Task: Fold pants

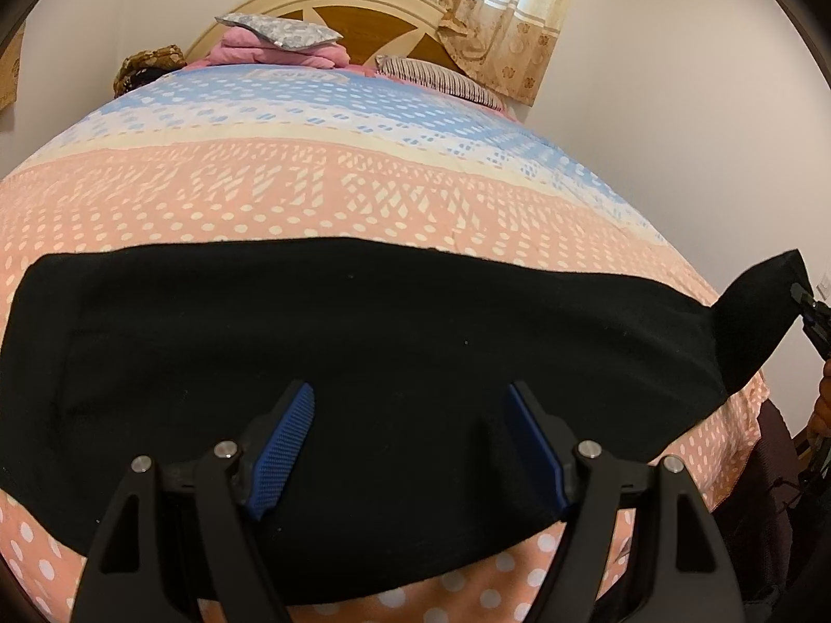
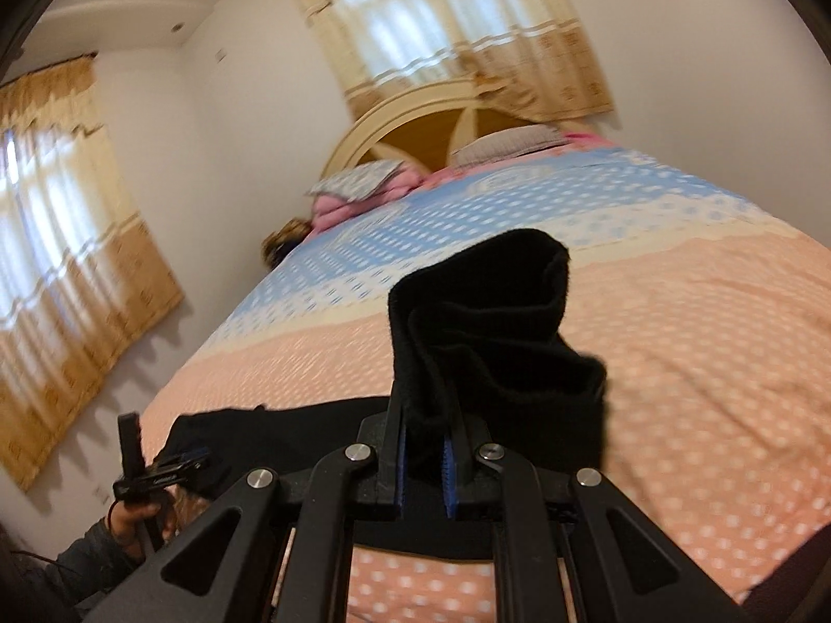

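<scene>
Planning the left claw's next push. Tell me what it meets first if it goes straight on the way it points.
Most likely the black pants: the open left claw points over them, spread flat on the bedspread. How high it hovers is unclear. The right claw holds one end raised, off to the side.

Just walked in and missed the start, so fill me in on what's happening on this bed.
A person with a handheld gripper in each hand is folding black pants on a bed with a pink and blue dotted bedspread. The right gripper is shut on one end of the pants and has it lifted off the bed. The left gripper is open, poised over the part lying flat, holding nothing. Pillows sit by the headboard.
</scene>
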`<state>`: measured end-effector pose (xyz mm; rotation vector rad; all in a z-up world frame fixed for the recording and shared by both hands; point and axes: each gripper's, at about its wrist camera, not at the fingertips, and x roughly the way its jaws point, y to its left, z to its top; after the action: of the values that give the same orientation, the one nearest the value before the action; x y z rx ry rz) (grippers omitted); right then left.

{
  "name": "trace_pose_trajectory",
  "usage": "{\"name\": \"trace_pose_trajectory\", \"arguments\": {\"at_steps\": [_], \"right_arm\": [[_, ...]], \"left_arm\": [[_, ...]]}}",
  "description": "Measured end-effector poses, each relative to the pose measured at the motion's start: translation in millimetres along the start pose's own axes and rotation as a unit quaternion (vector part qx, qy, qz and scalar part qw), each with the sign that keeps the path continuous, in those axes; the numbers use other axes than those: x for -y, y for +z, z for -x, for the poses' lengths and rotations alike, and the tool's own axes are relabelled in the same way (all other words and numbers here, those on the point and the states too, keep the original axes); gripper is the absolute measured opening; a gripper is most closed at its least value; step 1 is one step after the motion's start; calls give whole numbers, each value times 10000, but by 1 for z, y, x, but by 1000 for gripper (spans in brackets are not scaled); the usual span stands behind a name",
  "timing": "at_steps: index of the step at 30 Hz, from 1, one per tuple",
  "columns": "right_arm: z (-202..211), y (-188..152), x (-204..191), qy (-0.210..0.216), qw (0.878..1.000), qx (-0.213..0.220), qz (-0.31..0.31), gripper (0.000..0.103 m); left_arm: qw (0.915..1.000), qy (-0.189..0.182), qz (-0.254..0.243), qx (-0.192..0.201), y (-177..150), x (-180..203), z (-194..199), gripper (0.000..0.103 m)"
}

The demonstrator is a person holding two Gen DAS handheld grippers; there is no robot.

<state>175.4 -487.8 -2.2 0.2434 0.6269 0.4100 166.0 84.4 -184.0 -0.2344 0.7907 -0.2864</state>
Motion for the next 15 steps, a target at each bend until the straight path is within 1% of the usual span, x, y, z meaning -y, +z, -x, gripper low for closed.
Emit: {"name": "trace_pose_trajectory", "arguments": {"at_steps": [5,7,9,11,12,15], "right_arm": [[-31,-5,-31,221,9991,-286,204,10],[-45,-7,-45,238,9979,-480,358,10],[-59,-13,-59,166,9957,-675,619,10],[-78,-19,-78,106,9908,-961,948,10],[-84,-22,-84,63,9889,-1035,1066,10],[-108,-37,-112,-99,9761,-1355,1696,10]], "left_arm": [[10000,-59,52,30,-1,-3,1,78],[9999,-75,73,46,-1,-4,1,78],[9999,-87,92,59,-2,-4,1,78],[9999,-93,97,69,-2,-4,2,78],[9999,-94,101,72,-3,-4,2,78],[9999,-98,116,72,-3,-4,2,78]]}}
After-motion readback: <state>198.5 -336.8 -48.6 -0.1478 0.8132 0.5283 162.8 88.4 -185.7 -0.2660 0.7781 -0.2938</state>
